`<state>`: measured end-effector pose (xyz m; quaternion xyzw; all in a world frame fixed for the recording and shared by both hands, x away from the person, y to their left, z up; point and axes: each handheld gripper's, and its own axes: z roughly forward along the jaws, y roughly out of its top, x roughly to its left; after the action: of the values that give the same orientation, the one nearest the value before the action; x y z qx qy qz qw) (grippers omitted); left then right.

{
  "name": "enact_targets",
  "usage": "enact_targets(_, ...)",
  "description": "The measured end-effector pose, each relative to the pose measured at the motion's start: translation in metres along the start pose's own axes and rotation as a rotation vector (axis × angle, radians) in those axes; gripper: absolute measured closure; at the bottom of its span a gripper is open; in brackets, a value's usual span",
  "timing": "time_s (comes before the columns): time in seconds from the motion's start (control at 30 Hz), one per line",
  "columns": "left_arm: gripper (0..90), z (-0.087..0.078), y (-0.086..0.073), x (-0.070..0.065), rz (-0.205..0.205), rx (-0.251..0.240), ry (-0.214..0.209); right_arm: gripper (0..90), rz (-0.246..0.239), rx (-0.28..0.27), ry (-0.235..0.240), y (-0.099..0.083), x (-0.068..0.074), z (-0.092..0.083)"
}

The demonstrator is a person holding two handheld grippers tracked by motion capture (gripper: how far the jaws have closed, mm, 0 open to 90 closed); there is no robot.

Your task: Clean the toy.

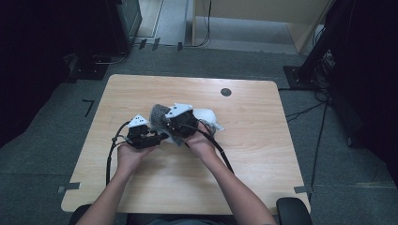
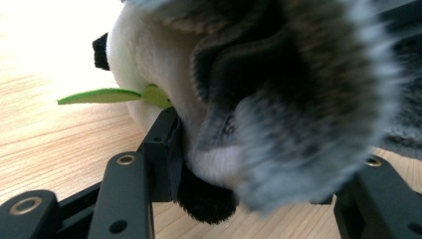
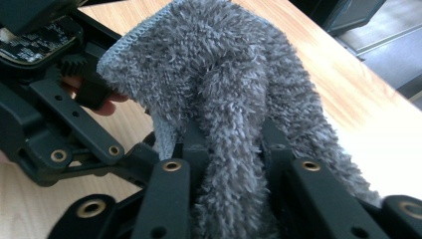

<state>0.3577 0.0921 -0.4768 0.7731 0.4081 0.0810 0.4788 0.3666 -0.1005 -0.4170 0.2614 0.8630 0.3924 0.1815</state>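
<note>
Item: grey cloth [image 3: 224,99], fluffy microfibre, soft, light, limp; it drapes and slips unless you pinch a fold near the stitched hem. Location: centre of the high view, above the desk [image 1: 141,89], over a plush panda [image 2: 149,55]. Right gripper [image 3: 226,164]: jaws pinching the cloth. Left gripper [image 2: 249,199]: jaws partly spread around the plush and cloth; whether they press is unclear. Labels, writing: none legible.
</note>
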Motion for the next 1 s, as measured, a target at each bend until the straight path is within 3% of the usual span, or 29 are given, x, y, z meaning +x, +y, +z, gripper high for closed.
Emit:
enact_targets(0.13,46.6,0.002,0.000,-0.002,0.004,0.000,0.008,75.6,-0.006,0.025,0.007,-0.003,-0.003,-0.007)
enact_targets(0.33,46.6,0.001,-0.001,0.000,-0.004,0.005,0.000,75.7,-0.019,0.055,-0.021,-0.014,-0.009,-0.022)
enact_targets(0.4,46.5,0.001,-0.002,0.000,-0.002,-0.001,-0.001,75.7,-0.002,0.046,-0.023,-0.022,-0.014,-0.029)
enact_targets(0.5,46.6,0.001,-0.002,0.000,-0.005,0.000,0.000,75.8,0.062,0.014,-0.008,-0.032,-0.021,-0.042)
enact_targets(1.0,46.4,0.001,-0.002,0.001,-0.006,-0.003,-0.010,75.9,0.130,0.009,-0.086,-0.077,-0.042,-0.101)
